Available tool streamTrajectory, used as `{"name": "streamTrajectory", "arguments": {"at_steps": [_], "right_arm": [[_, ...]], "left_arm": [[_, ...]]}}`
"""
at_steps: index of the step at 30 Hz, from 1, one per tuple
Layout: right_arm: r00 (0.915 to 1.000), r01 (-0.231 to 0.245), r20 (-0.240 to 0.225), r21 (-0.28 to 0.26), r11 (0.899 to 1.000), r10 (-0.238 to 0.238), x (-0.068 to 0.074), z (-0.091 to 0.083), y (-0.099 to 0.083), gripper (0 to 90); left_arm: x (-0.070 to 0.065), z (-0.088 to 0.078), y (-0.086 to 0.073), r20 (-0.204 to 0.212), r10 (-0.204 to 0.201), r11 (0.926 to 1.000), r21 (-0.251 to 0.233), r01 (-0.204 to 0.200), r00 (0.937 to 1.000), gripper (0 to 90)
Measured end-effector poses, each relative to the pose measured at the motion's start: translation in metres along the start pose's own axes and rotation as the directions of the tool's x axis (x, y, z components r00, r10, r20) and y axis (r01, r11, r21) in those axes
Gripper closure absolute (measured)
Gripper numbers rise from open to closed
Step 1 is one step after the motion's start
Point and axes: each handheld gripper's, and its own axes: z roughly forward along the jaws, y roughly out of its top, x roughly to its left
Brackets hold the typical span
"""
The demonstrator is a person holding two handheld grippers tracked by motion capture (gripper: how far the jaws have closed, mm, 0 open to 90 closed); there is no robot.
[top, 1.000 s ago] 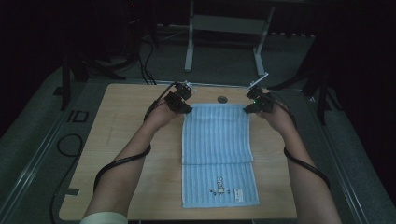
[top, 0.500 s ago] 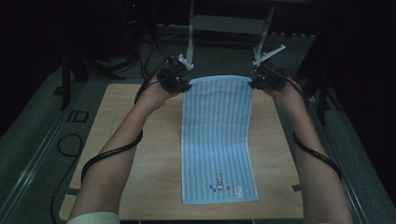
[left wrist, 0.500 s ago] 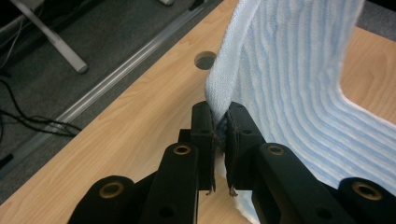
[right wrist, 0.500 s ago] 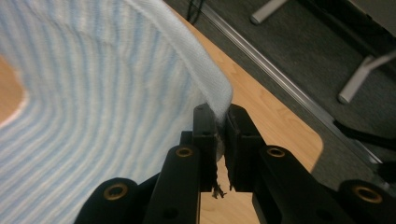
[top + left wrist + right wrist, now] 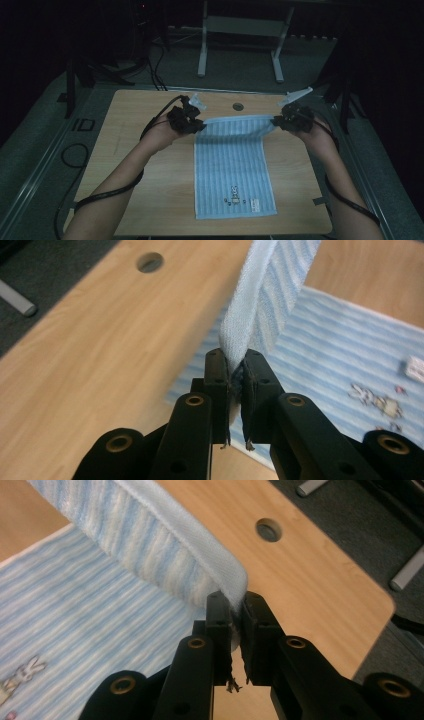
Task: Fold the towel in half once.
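Observation:
A light-blue striped towel (image 5: 234, 170) lies lengthwise on the wooden table (image 5: 145, 165), with a small printed figure and a label near its front end. Its far edge is lifted off the table and hangs between both hands. My left gripper (image 5: 199, 126) is shut on the far left corner of the towel (image 5: 260, 305), which is pinched between the black jaws. My right gripper (image 5: 276, 121) is shut on the far right corner of the towel (image 5: 165, 565) in the same way. Both grippers hover a little above the table's far half.
A round hole (image 5: 238, 106) sits in the table near its far edge, between the two grippers. Beyond the table stand a white metal frame (image 5: 240, 45) and dark cables on the floor. Bare wood lies left and right of the towel.
Both grippers raised the towel's far edge up and away, then brought it back toward the person and lower. The towel went from folded short to stretched long, and its far edge now hangs above its middle.

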Motion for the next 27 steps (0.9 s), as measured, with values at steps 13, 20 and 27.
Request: {"name": "streamTrajectory", "arguments": {"at_steps": [13,20,27], "right_arm": [[0.9941,0.043,-0.099,-0.014,0.999,-0.045,0.07,-0.01,-0.081,82.5],[0.99,0.044,-0.134,0.009,0.999,-0.043,0.093,-0.006,-0.11,82.0],[0.9835,0.028,-0.18,0.037,0.999,-0.021,0.107,-0.006,-0.137,81.2]], "left_arm": [[-0.068,0.01,-0.057,0.091,0.085,0.9957,0.029,-0.088,0.9922,82.5],[-0.098,0.018,-0.078,0.113,0.124,0.9909,0.038,-0.129,0.9858,82.4],[-0.117,0.02,-0.097,0.147,0.126,0.9908,0.032,-0.132,0.9812,82.3]]}}
